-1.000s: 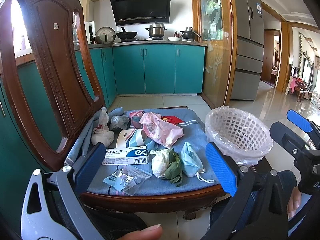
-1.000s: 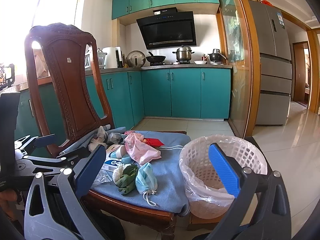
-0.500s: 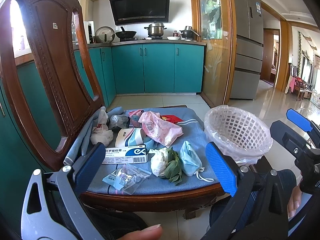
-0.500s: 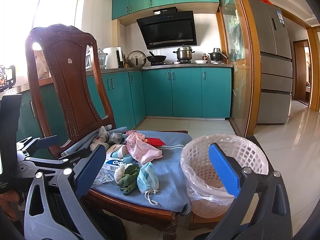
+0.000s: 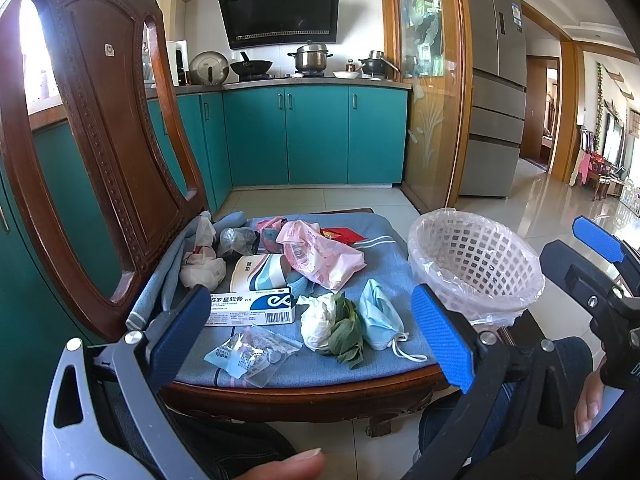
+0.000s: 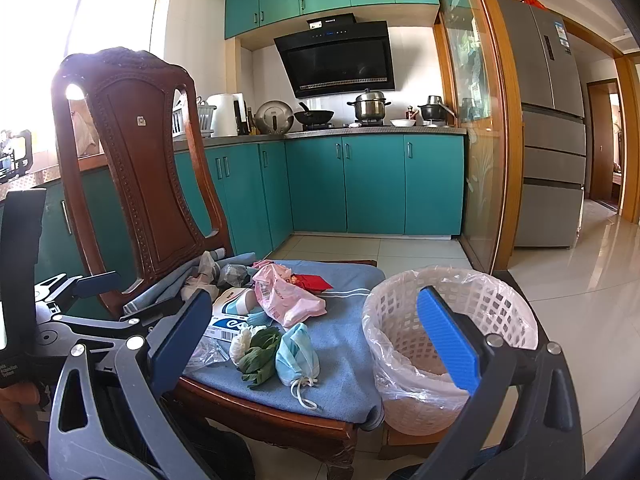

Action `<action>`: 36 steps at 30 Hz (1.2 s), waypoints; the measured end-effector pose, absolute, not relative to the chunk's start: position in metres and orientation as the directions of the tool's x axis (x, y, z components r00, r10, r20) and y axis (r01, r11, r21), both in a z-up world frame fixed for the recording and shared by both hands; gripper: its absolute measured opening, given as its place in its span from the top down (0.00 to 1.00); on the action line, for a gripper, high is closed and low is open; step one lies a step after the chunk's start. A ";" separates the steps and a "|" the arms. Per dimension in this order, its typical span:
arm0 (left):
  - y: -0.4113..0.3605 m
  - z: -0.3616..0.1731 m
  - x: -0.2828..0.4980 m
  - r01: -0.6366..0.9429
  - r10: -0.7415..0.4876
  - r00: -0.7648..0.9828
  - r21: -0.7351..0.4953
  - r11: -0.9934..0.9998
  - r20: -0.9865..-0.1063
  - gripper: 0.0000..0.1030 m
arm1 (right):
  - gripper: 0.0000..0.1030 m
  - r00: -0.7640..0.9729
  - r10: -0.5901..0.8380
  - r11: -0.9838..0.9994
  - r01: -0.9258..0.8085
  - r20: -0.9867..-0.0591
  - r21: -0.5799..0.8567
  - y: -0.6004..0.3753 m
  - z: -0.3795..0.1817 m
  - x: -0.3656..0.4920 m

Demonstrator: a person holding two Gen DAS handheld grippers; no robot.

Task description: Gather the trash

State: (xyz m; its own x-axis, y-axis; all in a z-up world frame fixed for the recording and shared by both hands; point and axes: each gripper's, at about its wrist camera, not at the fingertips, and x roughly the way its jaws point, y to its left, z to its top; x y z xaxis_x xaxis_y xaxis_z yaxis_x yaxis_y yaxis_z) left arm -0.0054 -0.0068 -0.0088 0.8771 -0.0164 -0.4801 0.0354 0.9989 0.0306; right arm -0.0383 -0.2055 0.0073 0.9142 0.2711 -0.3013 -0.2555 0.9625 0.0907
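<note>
Both tools hang released and empty: left tool, right tool. Best start: blue mask just ahead, basket beside it.

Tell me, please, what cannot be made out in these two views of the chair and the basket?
- Basket bottom: left wrist view, hidden by its rim and liner.
- White box: right wrist view, partly behind the right claw.
- Red packet: left wrist view, mostly under the pink bag.

trash on chair, basket right
</note>
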 end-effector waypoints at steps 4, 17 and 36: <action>-0.007 -0.009 -0.006 0.035 -0.015 0.877 0.031 0.999 -0.480 0.03 | 0.03 0.914 0.271 0.963 -0.255 -0.301 0.091 -0.206 0.007 -0.038; -0.007 -0.010 -0.006 0.033 -0.014 0.877 0.030 0.999 -0.480 0.03 | 0.03 0.913 0.273 0.962 -0.258 -0.302 0.090 -0.203 0.007 -0.040; -0.002 -0.019 0.004 0.021 -0.005 0.857 0.024 1.000 -0.515 0.03 | 0.03 0.878 0.340 0.939 -0.300 -0.336 0.166 -0.204 0.001 -0.030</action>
State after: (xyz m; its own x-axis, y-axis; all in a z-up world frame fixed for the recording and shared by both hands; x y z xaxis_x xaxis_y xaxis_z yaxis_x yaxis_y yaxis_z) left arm 0.0041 -0.0016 -0.0185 0.8572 -0.0054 -0.5150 0.0206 0.9995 0.0238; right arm -0.0305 -0.2039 0.0011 0.8784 0.3396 -0.3362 -0.2995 0.9395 0.1664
